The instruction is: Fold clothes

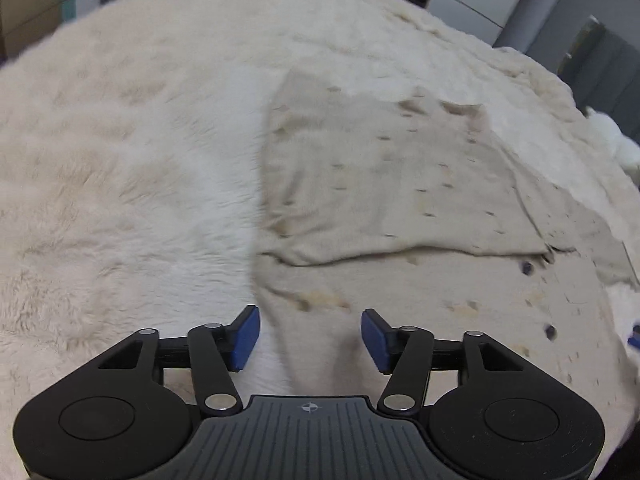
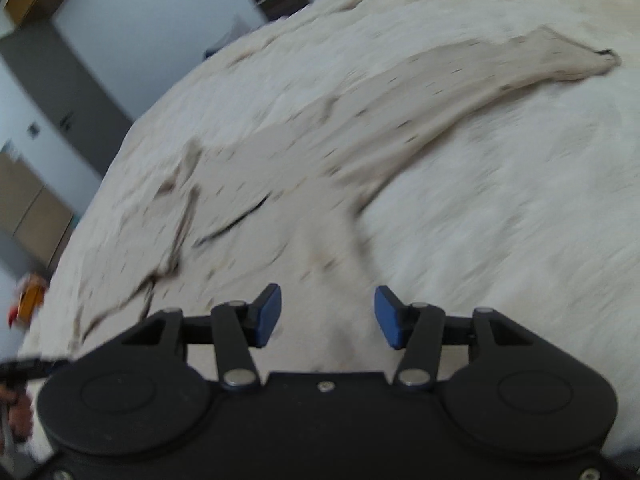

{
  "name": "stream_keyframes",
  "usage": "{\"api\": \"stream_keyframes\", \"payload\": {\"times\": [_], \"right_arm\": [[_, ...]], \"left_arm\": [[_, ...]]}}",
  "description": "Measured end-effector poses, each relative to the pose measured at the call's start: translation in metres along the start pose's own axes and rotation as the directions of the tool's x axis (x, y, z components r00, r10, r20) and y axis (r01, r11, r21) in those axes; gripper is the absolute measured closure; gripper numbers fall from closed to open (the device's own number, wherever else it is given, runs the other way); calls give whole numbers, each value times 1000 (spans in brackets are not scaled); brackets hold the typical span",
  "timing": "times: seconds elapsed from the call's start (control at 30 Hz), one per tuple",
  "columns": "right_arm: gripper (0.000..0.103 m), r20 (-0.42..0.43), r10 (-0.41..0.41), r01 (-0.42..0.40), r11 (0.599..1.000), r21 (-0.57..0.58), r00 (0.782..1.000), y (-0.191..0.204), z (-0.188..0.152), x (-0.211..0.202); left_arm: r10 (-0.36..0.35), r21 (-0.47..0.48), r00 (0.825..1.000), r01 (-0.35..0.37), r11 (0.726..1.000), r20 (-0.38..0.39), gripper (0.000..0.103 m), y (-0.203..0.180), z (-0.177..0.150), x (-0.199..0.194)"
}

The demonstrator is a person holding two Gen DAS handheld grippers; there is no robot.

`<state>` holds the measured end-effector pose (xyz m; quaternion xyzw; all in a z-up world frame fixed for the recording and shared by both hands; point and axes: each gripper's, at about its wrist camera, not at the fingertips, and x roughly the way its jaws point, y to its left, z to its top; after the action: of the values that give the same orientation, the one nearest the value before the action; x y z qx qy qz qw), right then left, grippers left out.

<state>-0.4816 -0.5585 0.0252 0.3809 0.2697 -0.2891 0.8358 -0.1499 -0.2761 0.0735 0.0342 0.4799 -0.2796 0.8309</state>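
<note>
A beige speckled garment (image 1: 400,184) lies on a furry cream blanket (image 1: 120,140) over a bed, partly folded as far as I can judge: in the left wrist view one panel is laid over the body, its lower edge making a crease across the cloth. The left claw (image 1: 310,338) hangs just over the garment's near left edge, jaws wide and holding nothing. The right claw (image 2: 327,316) is likewise wide and empty, over the near part of the cloth. This reads as a mid-fold state, between grasps; a further fold would call for each claw to close on an edge or corner of cloth without catching the blanket's pile, though which edge comes next the pictures do not settle. Only the right view shows a long sleeve (image 2: 480,80) stretched out flat away from the body, and a dark slit near the neckline; only the left shows the folded panel's square outline. Both views are blurred.
</note>
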Motion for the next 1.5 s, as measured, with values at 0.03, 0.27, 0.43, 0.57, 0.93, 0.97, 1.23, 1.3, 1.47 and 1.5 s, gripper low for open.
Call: {"api": "stream_keyframes", "payload": {"times": [0.03,0.27,0.43,0.57,0.93,0.97,1.23,1.3,1.47,1.5], "right_arm": [[52,22,-2,1,1000,31,1000,-12,7,-2],[47,120,-9,-9,988,152,993,-78,43,-13],[46,182,-5,-44,964,262,983,-143,73,-9],[44,228,-49,-35,936,349,973,-191,98,9],[43,335,51,-245,785,569,941,-282,122,81],[43,354,68,-278,762,585,933,-287,122,84],[57,474,185,-486,578,655,861,-326,135,96],[74,459,161,-457,595,661,874,-331,138,89],[93,476,133,-445,632,635,869,-337,138,66],[93,486,127,-448,635,630,864,-338,138,61]], "left_arm": [[13,37,1000,-14,999,10,46,-16,-4,-5],[96,157,995,-95,983,5,45,-66,-19,-13],[99,121,995,-98,988,-2,45,-70,-22,-19],[109,91,994,-108,990,-4,44,-71,-24,-25],[188,88,982,-189,978,18,43,-72,-23,-40],[196,92,980,-197,976,21,43,-73,-23,-40],[188,95,981,-191,977,41,43,-84,-25,-36],[193,96,980,-197,976,57,43,-86,-26,-36],[180,75,982,-185,980,61,43,-86,-25,-36],[177,70,982,-181,981,62,43,-85,-25,-35]]}}
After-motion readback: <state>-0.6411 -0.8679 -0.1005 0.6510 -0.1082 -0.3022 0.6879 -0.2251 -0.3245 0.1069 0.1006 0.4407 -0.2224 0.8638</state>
